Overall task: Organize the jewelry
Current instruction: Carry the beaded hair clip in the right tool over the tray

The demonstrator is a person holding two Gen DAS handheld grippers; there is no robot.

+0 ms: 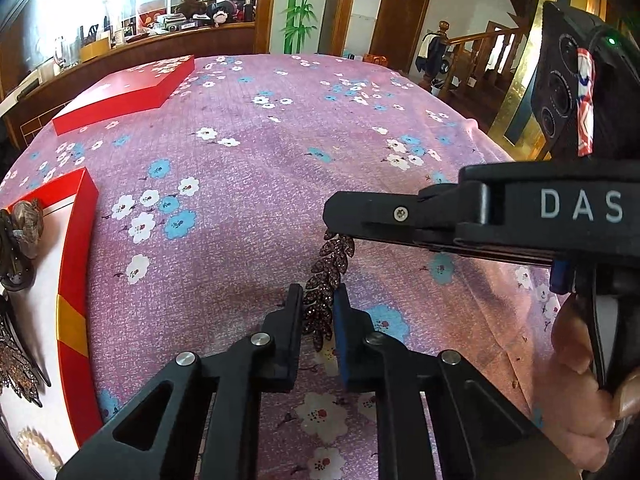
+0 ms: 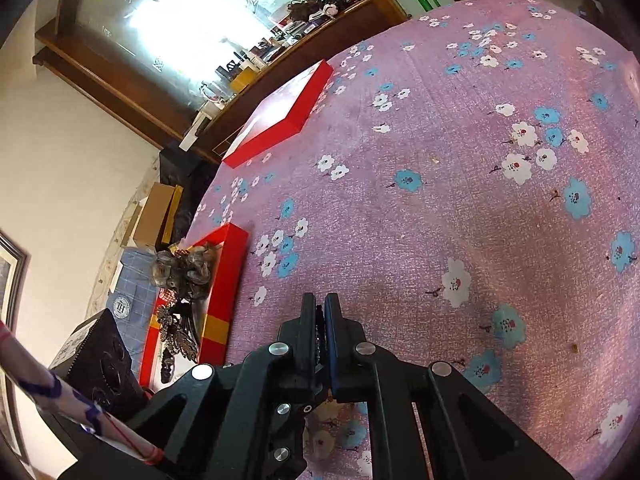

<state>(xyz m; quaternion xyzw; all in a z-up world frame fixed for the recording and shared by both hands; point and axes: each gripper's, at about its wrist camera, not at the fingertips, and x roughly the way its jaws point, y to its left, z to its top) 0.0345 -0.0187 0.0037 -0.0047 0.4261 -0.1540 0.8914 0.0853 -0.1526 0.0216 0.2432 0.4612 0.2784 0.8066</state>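
You're somewhere in the middle of this one, I'd say. Closest to you, your left gripper (image 1: 318, 312) is sitting with its fingers a bit apart, and the lower stretch of the leaf-shaped rhinestone hair clip (image 1: 330, 280) is hanging right in that gap. I can't tell whether the pads are actually touching it or just framing it. It looks like a handover in the making, though that's only my read.

Your right gripper (image 2: 320, 320) is coming in from the right with its fingers pinched together on the clip's top end; in the right wrist view you're seeing a dark glittery strip squeezed between the black finger and the blue pad. So the clip is dangling in the air above the purple floral cloth on the bench (image 1: 248, 168), not resting on it.

A little further out on your left, the open red box (image 1: 74, 280) is already holding stuff: a brownish bow-like hairpiece (image 2: 184, 270) at the far end, another sparkly leaf piece (image 1: 18, 364) in the middle, and what looks like a pearl strand (image 1: 36, 444) nearest you. So several items look sorted already, and this clip is what's left to go in, as far as these views show.

Farthest out, the red lid (image 1: 128, 92) is lying flat on the cloth, well apart from the box, so closing up is probably still waiting too.
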